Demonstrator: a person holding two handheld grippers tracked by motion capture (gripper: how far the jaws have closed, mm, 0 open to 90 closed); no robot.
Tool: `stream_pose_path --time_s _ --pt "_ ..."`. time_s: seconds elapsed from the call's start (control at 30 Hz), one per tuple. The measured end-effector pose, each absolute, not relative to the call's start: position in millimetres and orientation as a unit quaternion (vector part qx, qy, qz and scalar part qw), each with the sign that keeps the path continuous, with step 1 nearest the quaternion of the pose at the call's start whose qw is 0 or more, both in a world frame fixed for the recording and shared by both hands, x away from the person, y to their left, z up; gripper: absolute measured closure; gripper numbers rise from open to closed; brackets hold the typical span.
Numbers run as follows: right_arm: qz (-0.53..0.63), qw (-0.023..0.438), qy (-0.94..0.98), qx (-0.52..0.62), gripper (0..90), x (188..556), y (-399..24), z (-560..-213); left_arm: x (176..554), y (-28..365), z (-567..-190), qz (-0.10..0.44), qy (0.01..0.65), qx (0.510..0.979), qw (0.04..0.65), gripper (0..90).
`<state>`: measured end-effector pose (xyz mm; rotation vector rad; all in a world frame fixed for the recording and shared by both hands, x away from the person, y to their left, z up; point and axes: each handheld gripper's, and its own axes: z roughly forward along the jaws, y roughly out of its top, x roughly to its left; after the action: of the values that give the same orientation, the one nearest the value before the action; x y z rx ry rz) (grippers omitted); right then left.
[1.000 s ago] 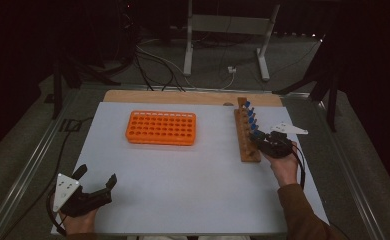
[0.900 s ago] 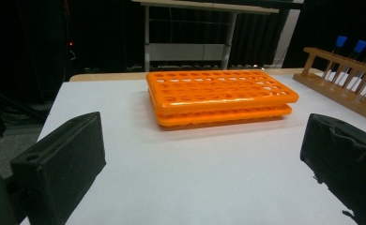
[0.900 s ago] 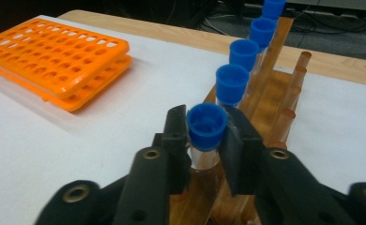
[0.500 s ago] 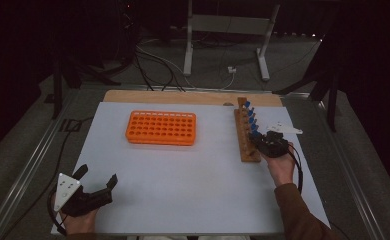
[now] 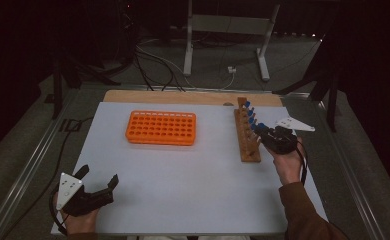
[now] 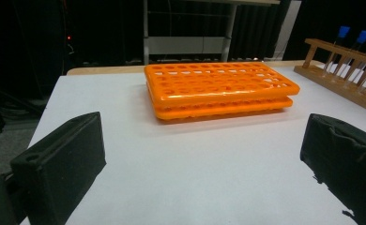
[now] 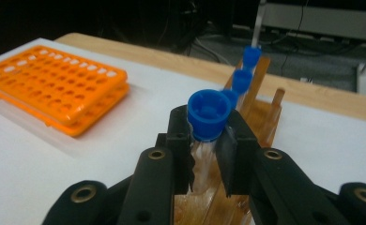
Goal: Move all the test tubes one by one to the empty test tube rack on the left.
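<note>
White surface (image 5: 193, 175), high view. Orange rack (image 5: 161, 128) lies flat at upper left of centre, all wells empty as far as I can see. Wooden rack (image 5: 246, 136) stands at right of centre, long axis running away from the person, with blue-capped tubes (image 5: 249, 111) in a row along it.

Right tool (image 5: 264, 134) sits at the near half of the wooden rack, held by a hand (image 5: 288, 162) coming in from lower right. In the right gripper view its jaws are closed against the clear body of one tube (image 7: 208, 117), just below the blue cap; the tube's lower end is at the rack, depth of seating not clear. Three more caps (image 7: 242, 79) line up behind it.

Left tool (image 5: 95, 187) rests at lower left of the frame, near the surface's front edge, well apart from both racks. Jaws spread wide, nothing between them; in the left gripper view the orange rack (image 6: 218, 89) lies ahead, beyond the jaws.
</note>
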<state>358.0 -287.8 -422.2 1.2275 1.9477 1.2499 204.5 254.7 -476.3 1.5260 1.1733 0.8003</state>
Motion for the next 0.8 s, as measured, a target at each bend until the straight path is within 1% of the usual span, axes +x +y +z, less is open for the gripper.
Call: stream_pose_path --time_s 0.27,0.4,0.6,0.8 --pt "0.477 0.267 0.714 0.438 76.6 349 -289 -406 209 249 -476 0.328 0.488 0.639 0.495 1.3" --pt "0.488 0.267 0.712 0.429 76.6 341 -288 -401 215 238 -466 0.324 0.476 0.644 0.503 1.3" --pt "0.499 0.250 0.716 0.418 76.6 334 -280 -402 228 220 -459 0.315 0.458 0.663 0.501 1.3" --pt "0.500 0.231 0.728 0.408 76.6 331 -270 -407 251 189 -450 0.303 0.428 0.690 0.499 1.3"
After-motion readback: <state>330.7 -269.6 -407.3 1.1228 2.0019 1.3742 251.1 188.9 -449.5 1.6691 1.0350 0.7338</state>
